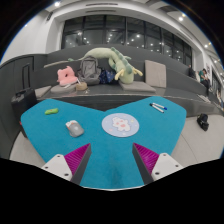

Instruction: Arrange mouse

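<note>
A small grey mouse (74,127) lies on the teal table top (100,150), ahead of my left finger and to the left of a round white mouse pad (120,124). My gripper (113,160) is open and empty, held above the near part of the table. Its pink-padded fingers (76,160) stand wide apart with only bare teal surface between them. The mouse is well beyond the fingertips.
A green marker (50,111) lies at the table's far left and a small blue-white object (158,105) at the far right. Beyond the table a grey counter holds plush toys (112,63), a pink toy (66,75) and a white bag (155,72).
</note>
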Available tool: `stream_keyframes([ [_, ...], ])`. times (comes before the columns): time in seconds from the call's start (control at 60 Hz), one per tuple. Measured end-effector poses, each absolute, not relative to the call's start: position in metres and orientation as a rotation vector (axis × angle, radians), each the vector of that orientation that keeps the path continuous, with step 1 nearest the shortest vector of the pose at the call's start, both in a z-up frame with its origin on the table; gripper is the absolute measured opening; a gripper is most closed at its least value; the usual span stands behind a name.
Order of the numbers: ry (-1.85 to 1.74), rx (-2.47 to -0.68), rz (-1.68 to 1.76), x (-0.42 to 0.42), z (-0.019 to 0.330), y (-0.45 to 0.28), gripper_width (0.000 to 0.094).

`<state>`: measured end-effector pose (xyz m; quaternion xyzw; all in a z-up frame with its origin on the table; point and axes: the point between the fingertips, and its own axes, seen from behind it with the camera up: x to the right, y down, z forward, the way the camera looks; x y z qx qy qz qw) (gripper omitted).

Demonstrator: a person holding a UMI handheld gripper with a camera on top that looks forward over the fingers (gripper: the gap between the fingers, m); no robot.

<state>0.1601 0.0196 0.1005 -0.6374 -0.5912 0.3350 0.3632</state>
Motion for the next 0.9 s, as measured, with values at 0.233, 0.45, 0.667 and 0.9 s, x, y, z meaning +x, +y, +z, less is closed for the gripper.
stream_keyframes([
  [0.233,-1.566,-1.608,0.918,0.120,0.075,-0.086,0.0848],
  [0.45,-1.578,-1.583,0.922,0.070,0.052,-0.148,0.0850],
  [0.667,-1.581,-1.588,0.854,-0.008,0.016,-0.151,0.0858],
  [0.9,-1.608,-1.662,0.810,-0.058,-0.010,-0.146,0.0856],
])
